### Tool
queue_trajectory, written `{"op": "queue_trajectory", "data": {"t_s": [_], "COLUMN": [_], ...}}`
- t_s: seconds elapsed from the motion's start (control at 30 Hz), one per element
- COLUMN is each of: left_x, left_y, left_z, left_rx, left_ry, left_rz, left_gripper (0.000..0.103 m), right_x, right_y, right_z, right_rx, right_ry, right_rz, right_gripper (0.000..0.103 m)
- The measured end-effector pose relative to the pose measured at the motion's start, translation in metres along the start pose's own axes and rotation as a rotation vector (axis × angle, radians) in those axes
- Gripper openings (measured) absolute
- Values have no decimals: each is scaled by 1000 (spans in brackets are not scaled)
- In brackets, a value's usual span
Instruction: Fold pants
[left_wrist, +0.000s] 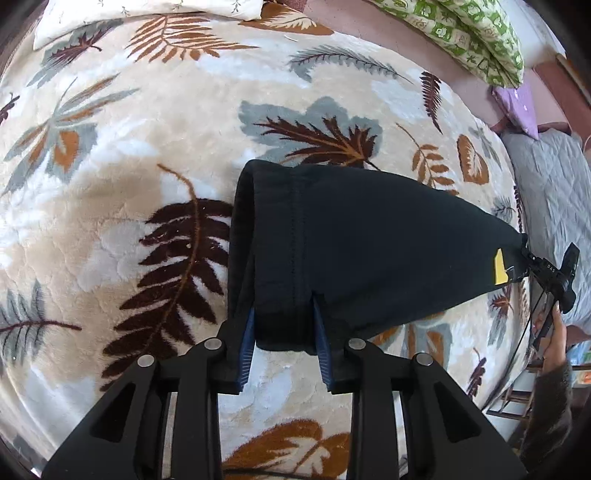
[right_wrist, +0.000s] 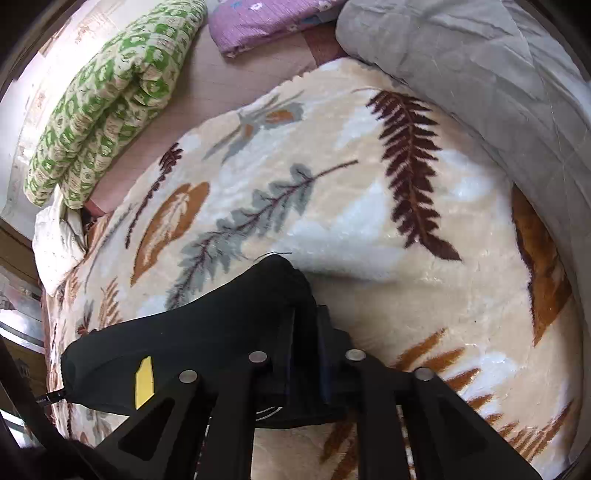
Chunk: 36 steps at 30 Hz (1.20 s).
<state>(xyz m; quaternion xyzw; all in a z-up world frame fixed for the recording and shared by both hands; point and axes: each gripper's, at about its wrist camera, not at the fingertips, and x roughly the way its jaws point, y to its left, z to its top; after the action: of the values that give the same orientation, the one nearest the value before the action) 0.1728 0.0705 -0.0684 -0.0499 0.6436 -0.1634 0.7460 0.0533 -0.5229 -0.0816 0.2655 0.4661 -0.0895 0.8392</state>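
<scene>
A bed filled both views, covered by a cream fleece blanket (left_wrist: 155, 155) printed with brown, rust and grey leaves. Along its far edge lay a grey quilt (right_wrist: 480, 74), a rolled green-and-white quilt (right_wrist: 107, 96) and a purple folded cloth (right_wrist: 255, 26), all well apart from the work.

The black pants (left_wrist: 369, 236) were held up above the blanket, stretched between the two claws rather than resting on it. A small yellow label (left_wrist: 501, 266) showed near the right-hand end of the cloth.

The left claw (left_wrist: 286, 332) gripped one end of the bunched fabric, its blue-padded fingers (left_wrist: 248, 343) closed against a thick fold of the cloth. The right claw (right_wrist: 306, 354) was clamped narrowly on the opposite end, with cloth bunched between its fingers.

Holding both ends taut probably kept the layers aligned and stopped them sagging, so the pants could be lowered flat onto the blanket for the next fold. That step appeared not yet done.
</scene>
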Motion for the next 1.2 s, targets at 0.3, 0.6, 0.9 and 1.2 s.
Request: {"op": "queue_trajectory", "data": {"t_s": [0.3,0.6,0.9,1.2], "left_x": [-42,-44,0,27], "left_y": [-11,-79,-112,-123], "left_z": [-6,51,78,75], "left_rx": [45,202,308,382], "left_ry": [-94,-84,-22,27], "left_rz": [5,2,-8,-12], "left_gripper": [28,28,28,28], "right_x": [-65,0,116,117], "right_y": [52,219,309,322], "right_z": [-8,-13,-27,-44], "right_rx": [-141,-507,-766,-911], "right_ry": [-130,96,357,411], "right_rz": [70,306,276,351], "right_gripper": [34,35,35,35]}}
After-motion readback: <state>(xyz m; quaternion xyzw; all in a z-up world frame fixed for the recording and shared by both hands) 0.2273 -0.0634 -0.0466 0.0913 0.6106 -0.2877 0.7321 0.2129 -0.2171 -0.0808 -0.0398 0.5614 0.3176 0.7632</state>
